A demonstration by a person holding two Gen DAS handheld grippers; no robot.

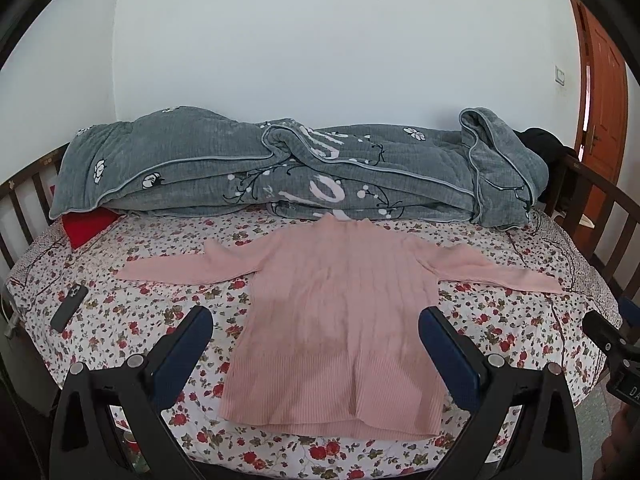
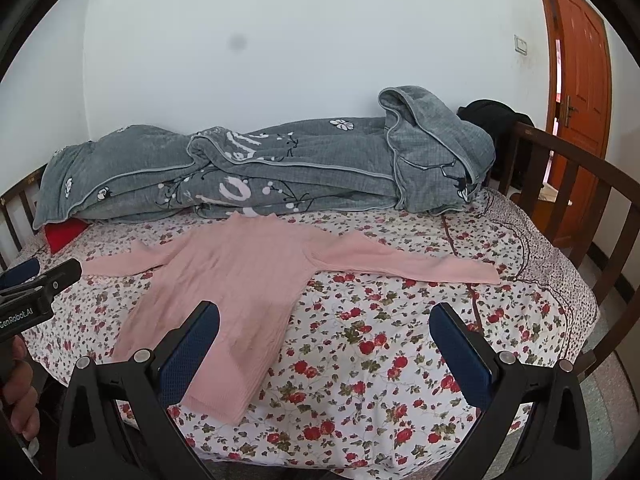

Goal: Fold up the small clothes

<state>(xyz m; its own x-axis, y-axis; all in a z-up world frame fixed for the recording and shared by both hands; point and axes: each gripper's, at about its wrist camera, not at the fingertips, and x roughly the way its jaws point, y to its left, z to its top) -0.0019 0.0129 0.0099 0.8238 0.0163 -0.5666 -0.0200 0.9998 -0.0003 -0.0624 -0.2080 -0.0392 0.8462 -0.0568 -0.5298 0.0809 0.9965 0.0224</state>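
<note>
The pink sweater [image 1: 340, 320] is lying flat and face-up on the bed [image 1: 500, 320], on top of a white sheet with red flowers. Both sleeves are spread out to the sides and the collar points toward the wall, just touching the edge of the gray quilt [image 1: 280, 168] that's bunched up along the back of the bed.

The left gripper [image 1: 316, 340] hangs above the near half of the sweater with its blue fingers [image 1: 188, 348] wide apart — nothing between them, not touching the fabric as far as I can tell. The right gripper [image 2: 324, 340] is the same deal: fingers [image 2: 192, 352] spread wide, hovering over the bare sheet just beside the sweater's right side, with the hem corner under its left finger.

Other bits: a dark phone [image 1: 69, 307] sits on the sheet off to the left, well apart from the sweater, and something red [image 1: 88, 226] pokes out from under the quilt's left end. Wooden rails [image 2: 560, 184] run around the bed, and an orange-brown door [image 2: 580, 80] is at the far right.
</note>
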